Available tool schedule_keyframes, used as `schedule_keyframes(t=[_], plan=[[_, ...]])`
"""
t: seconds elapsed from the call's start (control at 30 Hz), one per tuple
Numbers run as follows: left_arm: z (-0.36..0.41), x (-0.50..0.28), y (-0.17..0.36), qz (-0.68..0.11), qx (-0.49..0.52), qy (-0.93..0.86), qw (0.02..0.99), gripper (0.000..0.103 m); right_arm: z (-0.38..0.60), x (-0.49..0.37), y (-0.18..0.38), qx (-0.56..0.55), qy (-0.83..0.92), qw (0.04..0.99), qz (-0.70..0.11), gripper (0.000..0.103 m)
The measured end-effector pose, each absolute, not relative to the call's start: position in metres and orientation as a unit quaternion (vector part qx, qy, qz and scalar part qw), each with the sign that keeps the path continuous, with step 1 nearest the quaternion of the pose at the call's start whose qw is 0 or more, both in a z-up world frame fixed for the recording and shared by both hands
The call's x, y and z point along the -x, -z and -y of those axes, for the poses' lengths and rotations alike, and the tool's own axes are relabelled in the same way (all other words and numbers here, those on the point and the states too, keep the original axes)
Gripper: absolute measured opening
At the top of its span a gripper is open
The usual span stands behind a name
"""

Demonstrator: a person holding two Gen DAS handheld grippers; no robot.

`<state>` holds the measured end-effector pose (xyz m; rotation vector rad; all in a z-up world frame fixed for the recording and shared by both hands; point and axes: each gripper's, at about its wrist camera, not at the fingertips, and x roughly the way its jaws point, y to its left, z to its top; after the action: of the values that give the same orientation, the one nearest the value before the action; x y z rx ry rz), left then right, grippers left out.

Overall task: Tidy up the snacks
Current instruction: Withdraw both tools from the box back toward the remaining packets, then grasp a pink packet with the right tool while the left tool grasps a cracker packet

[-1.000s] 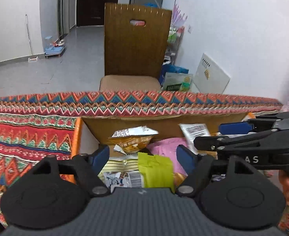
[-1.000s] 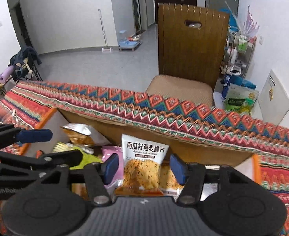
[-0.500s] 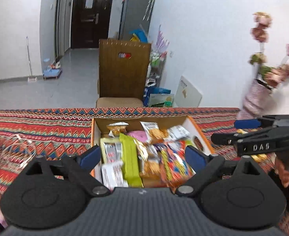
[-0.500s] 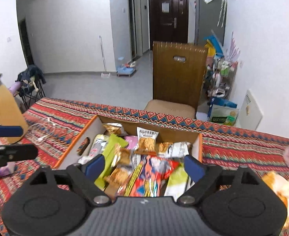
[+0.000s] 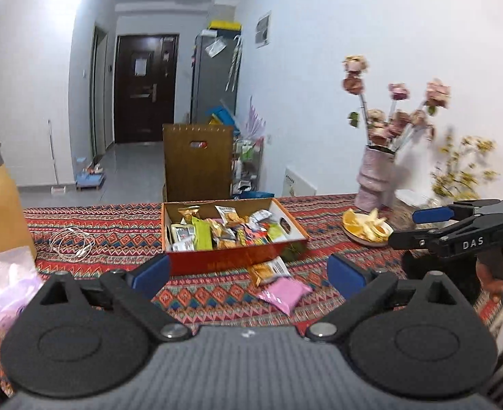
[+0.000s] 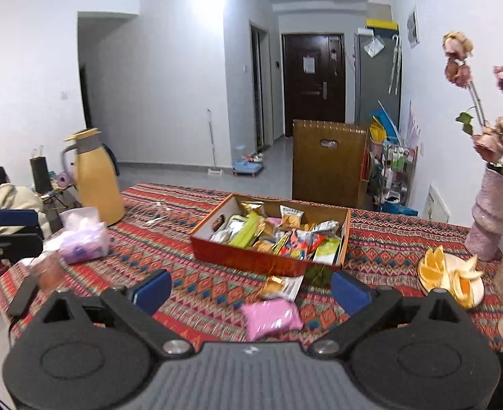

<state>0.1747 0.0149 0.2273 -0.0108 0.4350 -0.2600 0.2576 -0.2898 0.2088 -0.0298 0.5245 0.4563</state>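
Both grippers are held back off the near edge of the tabletop [image 5: 121, 225], nothing in either one. The left gripper [image 5: 248, 275] has its blue-padded fingers [image 5: 150, 275] wide apart, and so does the right gripper [image 6: 249, 288], fingers [image 6: 349, 292] spread with only air between them. The right gripper also pokes into the left view from the right side, with its two fingers apart.

The snack box [image 5: 217, 259] sits around the middle of the tabletop, orange-red on the outside, packed with a jumble of wrappers: green, orange, white, a few foil ones. Three snacks lie out of it, on the cloth just in front of the box's near right corner: a pink pack [image 6: 272, 316] closest to the near edge, an orange-and-white chip bag [image 6: 280, 287] between it and the box, and a dark green pack [image 6: 318, 275] right up against the box wall.

Other stuff: a yellow thermos [image 6: 94, 179] at the left edge, a pale purple tissue pack [image 6: 82, 237] near it, and a coiled white cable [image 5: 72, 242] left of the box. Over at the right edge there's a plate [image 6: 478, 285] of orange slices and a pink vase [image 6: 490, 218] of dried roses behind it.
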Motion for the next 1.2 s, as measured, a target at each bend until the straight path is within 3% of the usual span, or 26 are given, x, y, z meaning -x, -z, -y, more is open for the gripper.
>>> schedule_keyframes(t=[0.33,0.6,0.93,1.2], plan=[[-0.024,-0.051,-0.146,-0.186,-0.010,0.119,0.975,0.103,0.305,-0.102,-0.138,0.016,-0.224,0.954,-0.199,0.103],[-0.048,-0.017,-0.083,-0.194,0.016,0.083,0.977,0.103,0.279,-0.049,-0.068,0.051,-0.119,0.970,-0.208,0.103],[-0.058,-0.061,-0.055,-0.249,0.047,0.065,0.965,0.103,0.257,-0.080,-0.031,0.043,-0.136,0.954,-0.265,0.103],[-0.064,-0.127,-0.035,-0.276,0.055,0.078,0.957,0.103,0.247,-0.157,-0.017,-0.015,-0.135,0.939,-0.315,0.103]])
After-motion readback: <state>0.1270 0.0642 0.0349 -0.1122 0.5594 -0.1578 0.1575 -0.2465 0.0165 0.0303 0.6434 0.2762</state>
